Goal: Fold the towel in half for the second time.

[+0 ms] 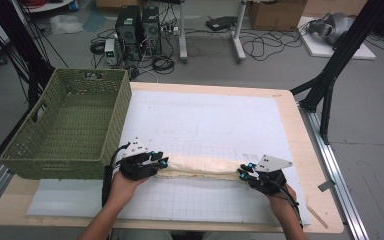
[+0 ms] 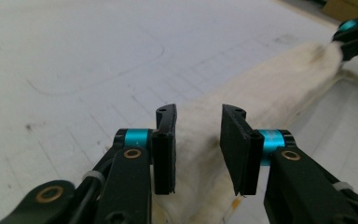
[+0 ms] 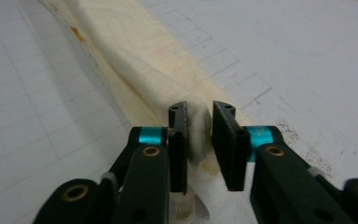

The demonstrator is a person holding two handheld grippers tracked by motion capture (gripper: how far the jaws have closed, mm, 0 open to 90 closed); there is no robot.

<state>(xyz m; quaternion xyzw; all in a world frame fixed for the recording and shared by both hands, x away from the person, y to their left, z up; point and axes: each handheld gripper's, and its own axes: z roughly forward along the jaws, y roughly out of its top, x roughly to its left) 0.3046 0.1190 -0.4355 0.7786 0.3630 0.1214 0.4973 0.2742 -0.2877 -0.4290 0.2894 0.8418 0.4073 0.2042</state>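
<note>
Folded cream cloth (image 1: 200, 166) lies across the lower middle of the frame on the desk's white mat (image 1: 205, 125). Left hand-held gripper (image 1: 164, 164) sits spread around one end. Right hand-held gripper (image 1: 241, 171) looks parted too, fabric between, probably not pinched.

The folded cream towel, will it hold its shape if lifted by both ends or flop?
The folded cream towel will probably sag in the middle: it is soft cloth, lying slumped in loose folds. It looks light for its size. The textured weave seems unlikely to slip.
</note>
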